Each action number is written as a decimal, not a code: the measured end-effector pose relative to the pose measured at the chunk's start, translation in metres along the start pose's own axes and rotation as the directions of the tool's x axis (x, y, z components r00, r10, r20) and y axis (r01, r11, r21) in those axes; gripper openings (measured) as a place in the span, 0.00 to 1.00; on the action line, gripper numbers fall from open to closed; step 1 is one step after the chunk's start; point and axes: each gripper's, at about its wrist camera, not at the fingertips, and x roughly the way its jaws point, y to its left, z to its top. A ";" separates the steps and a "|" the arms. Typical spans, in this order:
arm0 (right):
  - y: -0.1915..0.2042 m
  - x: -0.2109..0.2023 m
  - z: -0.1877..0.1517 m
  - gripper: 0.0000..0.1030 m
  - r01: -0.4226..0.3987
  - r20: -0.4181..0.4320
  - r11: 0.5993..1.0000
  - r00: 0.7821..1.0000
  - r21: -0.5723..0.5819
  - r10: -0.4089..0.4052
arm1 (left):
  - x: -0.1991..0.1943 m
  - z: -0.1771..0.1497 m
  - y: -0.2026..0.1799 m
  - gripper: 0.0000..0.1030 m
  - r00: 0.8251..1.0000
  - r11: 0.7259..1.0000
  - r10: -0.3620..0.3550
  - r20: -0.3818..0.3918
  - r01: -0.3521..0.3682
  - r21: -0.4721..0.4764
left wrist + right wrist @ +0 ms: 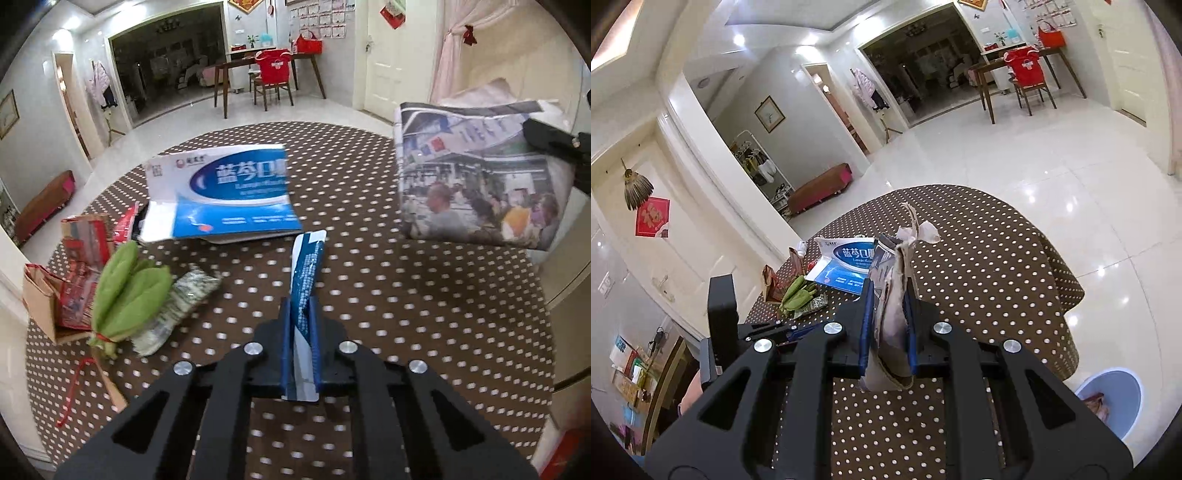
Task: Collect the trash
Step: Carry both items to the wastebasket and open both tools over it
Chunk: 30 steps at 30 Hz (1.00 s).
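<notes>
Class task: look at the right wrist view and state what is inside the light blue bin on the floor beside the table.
Inside the light blue bin, one crumpled pinkish-brown scrap shows near its left wall. The right gripper's frame covers the bin's lower left part, so anything lying there cannot be seen.

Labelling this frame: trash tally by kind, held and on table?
Held in tongs: 2 — blue wrapper, folded newspaper
Cardboard packaging: 2 — blue medicine box, red carton
Leaf bundle: 1
Crumpled paper: 1
Total: 6

Bare brown polka-dot tablecloth (406, 314) at 12 to 4 o'clock: open passage. Flattened blue-white cardboard box (229, 195) blocks 11 o'clock; green leaf bundle (129, 291) and red torn cartons (81, 266) crowd 9 o'clock.
</notes>
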 end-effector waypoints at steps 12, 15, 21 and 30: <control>-0.006 -0.037 0.002 0.15 0.032 0.067 0.999 0.997 0.015 -0.033 | -0.046 -0.003 -0.045 0.08 0.990 0.996 -0.048 0.133 0.058 -0.071; -0.010 -0.050 0.003 0.15 0.056 0.089 0.998 0.994 0.014 -0.057 | -0.054 0.006 -0.067 0.08 0.983 0.994 -0.059 0.174 0.074 -0.078; -0.035 -0.093 0.006 0.15 0.133 0.145 0.991 0.980 0.028 -0.136 | -0.062 0.036 -0.110 0.08 0.965 0.989 -0.122 0.231 0.138 -0.055; -0.112 -0.165 -0.007 0.15 0.299 0.197 0.943 0.926 0.144 -0.323 | -0.040 0.059 -0.202 0.08 0.945 0.969 -0.247 0.214 0.247 0.028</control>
